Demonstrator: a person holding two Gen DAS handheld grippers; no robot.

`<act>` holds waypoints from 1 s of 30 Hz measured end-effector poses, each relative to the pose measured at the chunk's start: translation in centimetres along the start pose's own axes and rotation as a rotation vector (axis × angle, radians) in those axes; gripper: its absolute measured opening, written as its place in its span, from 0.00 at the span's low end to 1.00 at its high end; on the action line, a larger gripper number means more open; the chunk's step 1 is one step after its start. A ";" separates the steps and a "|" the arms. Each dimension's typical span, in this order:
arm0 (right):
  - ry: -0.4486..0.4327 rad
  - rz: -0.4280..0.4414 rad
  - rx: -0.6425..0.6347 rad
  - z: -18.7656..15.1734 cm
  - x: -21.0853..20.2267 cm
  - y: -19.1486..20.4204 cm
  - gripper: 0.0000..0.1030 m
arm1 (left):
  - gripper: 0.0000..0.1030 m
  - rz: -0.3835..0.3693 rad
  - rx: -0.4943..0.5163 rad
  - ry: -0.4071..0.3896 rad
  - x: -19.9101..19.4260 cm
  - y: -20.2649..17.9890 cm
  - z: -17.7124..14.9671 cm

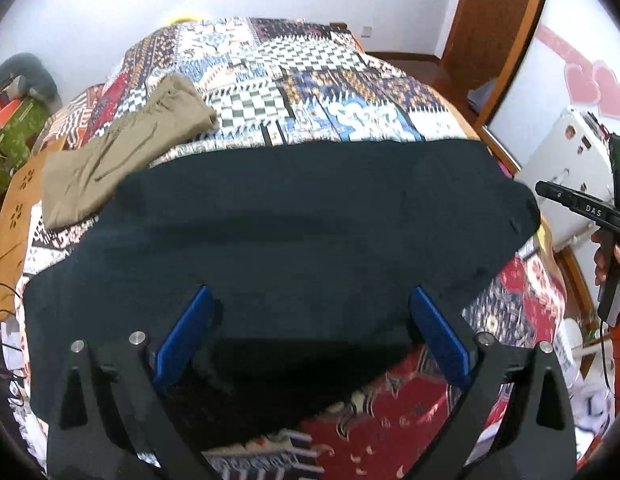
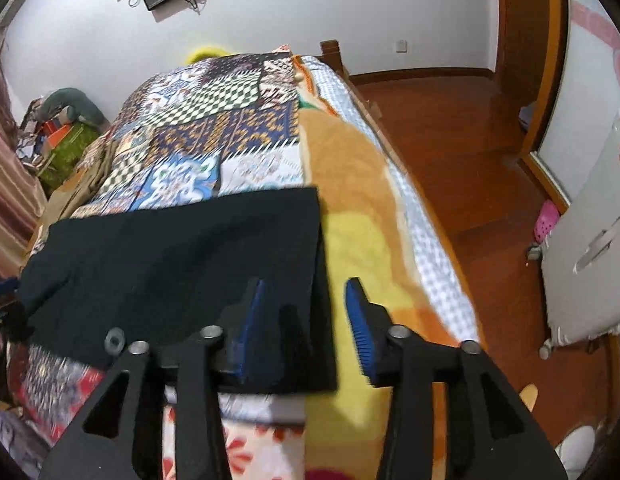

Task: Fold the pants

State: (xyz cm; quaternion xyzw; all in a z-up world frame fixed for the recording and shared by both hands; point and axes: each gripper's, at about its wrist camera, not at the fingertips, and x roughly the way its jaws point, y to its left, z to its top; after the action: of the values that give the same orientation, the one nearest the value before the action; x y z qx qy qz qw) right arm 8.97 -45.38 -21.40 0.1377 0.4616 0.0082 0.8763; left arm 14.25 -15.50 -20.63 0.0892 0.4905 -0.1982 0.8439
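Dark navy pants (image 1: 294, 232) lie spread flat across the patchwork bedspread (image 1: 278, 80); they also show in the right wrist view (image 2: 178, 264). My left gripper (image 1: 308, 304) is open, its blue pads wide apart just above the pants' near edge. My right gripper (image 2: 306, 296) is open over the pants' right end, one finger over the cloth, the other over the yellow blanket (image 2: 350, 240). The right gripper also shows in the left wrist view (image 1: 550, 192), beside the pants' right end. Neither gripper holds cloth.
Folded khaki pants (image 1: 122, 152) lie at the bed's left side. The bed's wooden frame (image 1: 14, 216) runs along the left. A wooden floor (image 2: 470, 152), a white cabinet (image 2: 590, 248) and a door frame (image 2: 550, 60) are to the right.
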 end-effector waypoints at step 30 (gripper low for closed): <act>0.063 -0.016 -0.010 -3.8 2.3 1.4 0.20 | 0.67 -0.086 -0.165 -0.035 -3.9 6.4 -2.3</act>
State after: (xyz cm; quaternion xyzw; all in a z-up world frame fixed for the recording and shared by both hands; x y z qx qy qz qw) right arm 7.34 -42.81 -24.95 0.1295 0.4901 0.0080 0.8619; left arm 13.40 -7.90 -18.67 -0.0052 0.4938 -0.1946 0.8475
